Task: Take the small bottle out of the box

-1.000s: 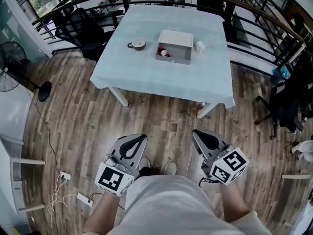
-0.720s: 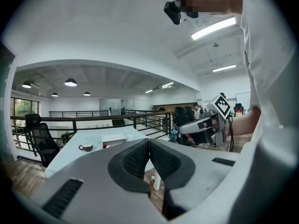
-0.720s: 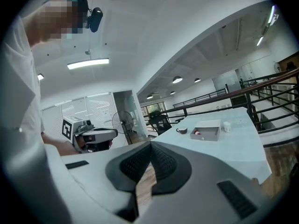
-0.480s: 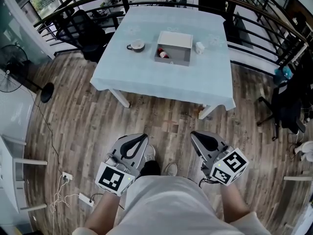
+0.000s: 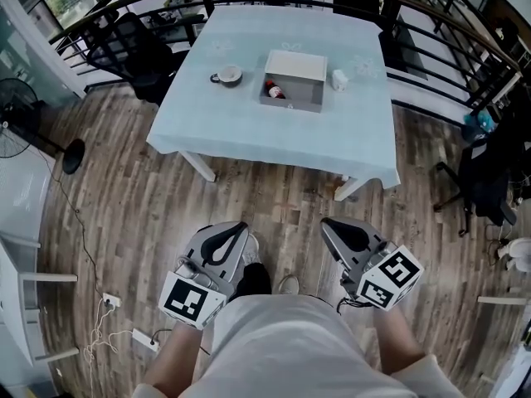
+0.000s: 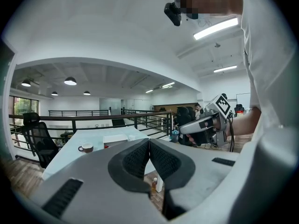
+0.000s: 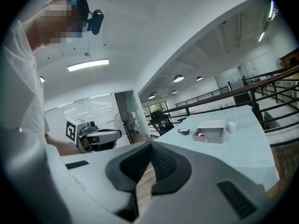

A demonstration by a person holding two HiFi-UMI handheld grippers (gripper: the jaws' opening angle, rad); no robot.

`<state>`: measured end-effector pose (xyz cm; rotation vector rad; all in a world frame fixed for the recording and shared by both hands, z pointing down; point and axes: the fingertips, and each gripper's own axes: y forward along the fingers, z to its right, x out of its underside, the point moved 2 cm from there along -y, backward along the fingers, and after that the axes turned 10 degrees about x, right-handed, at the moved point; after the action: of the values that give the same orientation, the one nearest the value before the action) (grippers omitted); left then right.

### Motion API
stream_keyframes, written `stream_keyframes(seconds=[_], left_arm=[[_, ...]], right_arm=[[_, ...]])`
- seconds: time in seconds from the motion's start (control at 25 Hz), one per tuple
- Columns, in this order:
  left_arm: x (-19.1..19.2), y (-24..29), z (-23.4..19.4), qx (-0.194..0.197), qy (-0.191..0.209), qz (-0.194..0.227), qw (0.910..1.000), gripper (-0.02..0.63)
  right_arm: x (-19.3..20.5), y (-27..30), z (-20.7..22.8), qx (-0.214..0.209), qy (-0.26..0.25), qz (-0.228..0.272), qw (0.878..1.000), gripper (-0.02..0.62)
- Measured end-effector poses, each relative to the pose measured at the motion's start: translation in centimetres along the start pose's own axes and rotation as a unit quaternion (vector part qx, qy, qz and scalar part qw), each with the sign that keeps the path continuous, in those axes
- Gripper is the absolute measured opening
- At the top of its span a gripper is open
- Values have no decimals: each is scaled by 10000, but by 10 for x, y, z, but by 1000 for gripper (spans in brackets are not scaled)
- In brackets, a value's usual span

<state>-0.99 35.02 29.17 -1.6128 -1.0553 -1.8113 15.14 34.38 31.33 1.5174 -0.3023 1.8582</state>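
Observation:
A grey open box [image 5: 294,81] stands on the pale blue table [image 5: 249,131] far ahead of me; the same box [image 7: 211,133] shows small in the right gripper view. Inside its left end lies a small bottle with a red part [image 5: 275,90]. My left gripper [image 5: 233,232] and right gripper [image 5: 329,226] are held low by my body, over the wooden floor, well short of the table. Both are shut with nothing between the jaws. In the left gripper view the box [image 6: 115,139] is a small white shape on the table.
A cup on a saucer [image 5: 226,76] sits left of the box, a small white jar [image 5: 338,79] to its right. Black office chairs [image 5: 124,48] stand at the table's far left; another [image 5: 485,177] stands at the right. A dark railing [image 5: 431,31] runs behind the table.
The view has shifted slightly; the table sits a little higher in the head view. Both grippers stay shut in about the same place near my body.

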Motion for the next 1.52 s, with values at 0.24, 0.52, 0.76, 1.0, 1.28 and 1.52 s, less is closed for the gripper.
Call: stream_keyframes(seconds=[0.24, 0.52, 0.76, 1.0, 1.28, 1.52], left_arm=[[7, 5, -34, 20, -68, -8, 10000, 21], [14, 15, -88, 97, -198, -49, 9997, 21], [16, 28, -138, 217, -233, -63, 9995, 20], [14, 33, -182, 376, -242, -52, 9990, 21], [9, 36, -232, 535, -228, 34, 9983, 21], [6, 40, -268, 686, -195, 138, 9974, 21]], right_arm=[[-2, 33, 4, 5, 3, -113, 9999, 21], [-13, 85, 12, 49, 34, -206, 9998, 21], [-24, 133, 20, 145, 73, -246, 9996, 21], [-39, 174, 21, 275, 12, -290, 9992, 21], [-55, 214, 21, 432, 34, -311, 9986, 21], [-70, 245, 20, 576, -4, -299, 9979, 21]])
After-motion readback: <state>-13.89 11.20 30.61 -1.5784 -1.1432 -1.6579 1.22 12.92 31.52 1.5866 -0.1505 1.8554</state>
